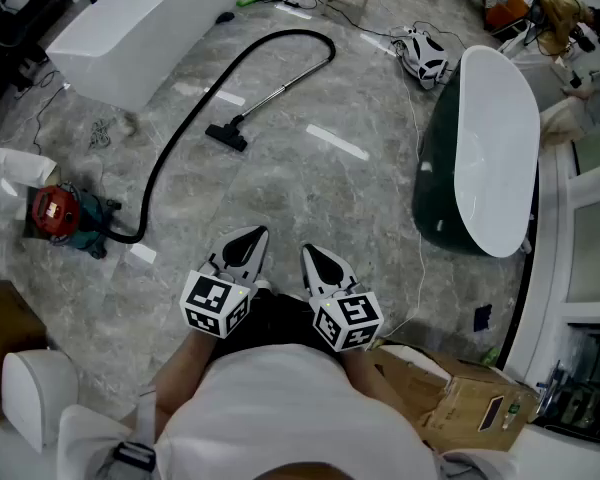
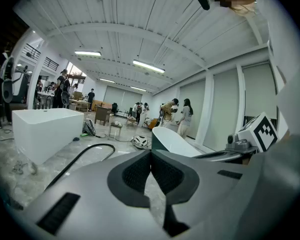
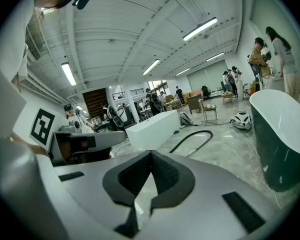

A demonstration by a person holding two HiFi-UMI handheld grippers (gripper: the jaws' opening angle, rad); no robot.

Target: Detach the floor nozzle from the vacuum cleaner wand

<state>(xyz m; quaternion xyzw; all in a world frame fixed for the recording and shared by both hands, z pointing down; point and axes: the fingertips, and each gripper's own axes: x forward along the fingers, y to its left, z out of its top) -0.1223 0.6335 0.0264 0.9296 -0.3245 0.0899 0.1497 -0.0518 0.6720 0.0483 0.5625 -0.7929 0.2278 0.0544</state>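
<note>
Left claw: closed, with the black pads pressed together and nothing between them. It is held low in front of the person's body, tips aimed ahead and slightly down.
Right claw: closed in the same way and empty. It sits just beside the left claw, the two not touching.
Floor nozzle: black, lying on the grey stone floor well ahead of both claws and a little to their left. It is joined to the lower end of the wand.
Wand: a thin metal tube, sloping up and away from the nozzle towards the far bend of the hose.
Hose: black. It loops round beyond the wand, then runs back along the floor to the canister.
Canister: red, on the floor at the left, well apart from the nozzle.
White rectangular tub: stands beyond the nozzle, at the upper left.
Oval tub: dark outside and white inside, at the right.
Cardboard box: near the person's right side.
</note>
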